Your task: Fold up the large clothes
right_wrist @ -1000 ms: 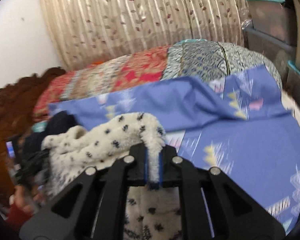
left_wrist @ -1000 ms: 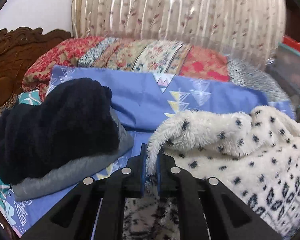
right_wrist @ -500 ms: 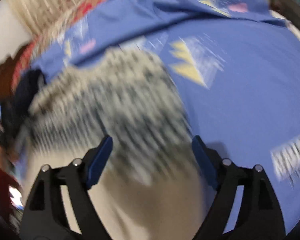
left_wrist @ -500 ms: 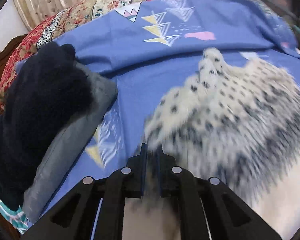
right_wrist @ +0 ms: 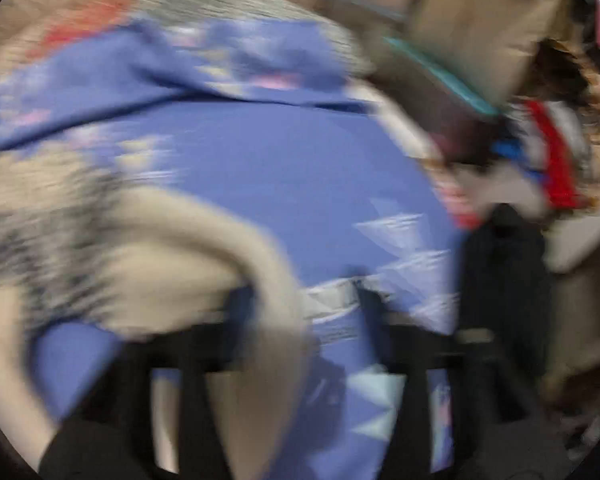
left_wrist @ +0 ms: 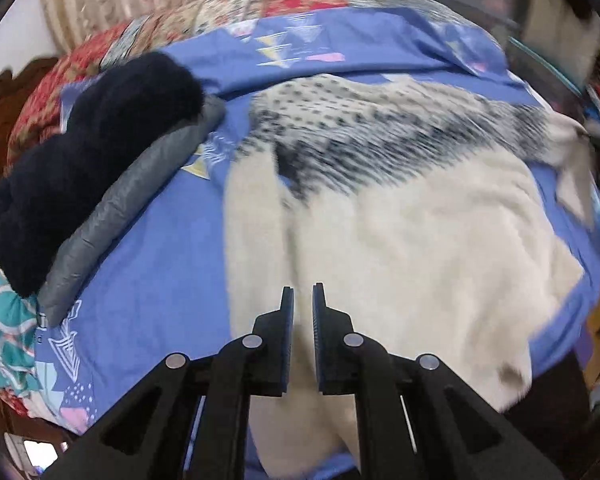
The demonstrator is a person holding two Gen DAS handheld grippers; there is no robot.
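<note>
A large cream fleece garment [left_wrist: 400,216] with a black-speckled upper part lies spread on the blue patterned bedsheet [left_wrist: 160,248]. My left gripper [left_wrist: 302,304] hovers above its near cream part, jaws a narrow gap apart and holding nothing. The right wrist view is heavily blurred. My right gripper [right_wrist: 300,312] appears open, with a cream sleeve [right_wrist: 228,236] of the garment curving across in front of it over the blue sheet [right_wrist: 292,152].
A folded stack with a black fluffy garment [left_wrist: 88,160] on a grey one [left_wrist: 112,216] lies at the left of the bed. Patterned quilts [left_wrist: 228,12] and a curtain are at the back. Boxes and clutter [right_wrist: 480,40] stand to the right.
Both grippers let go of the fleece garment, which dropped and spread flat on the sheet. The left gripper pulled back and its jaws parted slightly. The right gripper opened and swings right, blurred.
</note>
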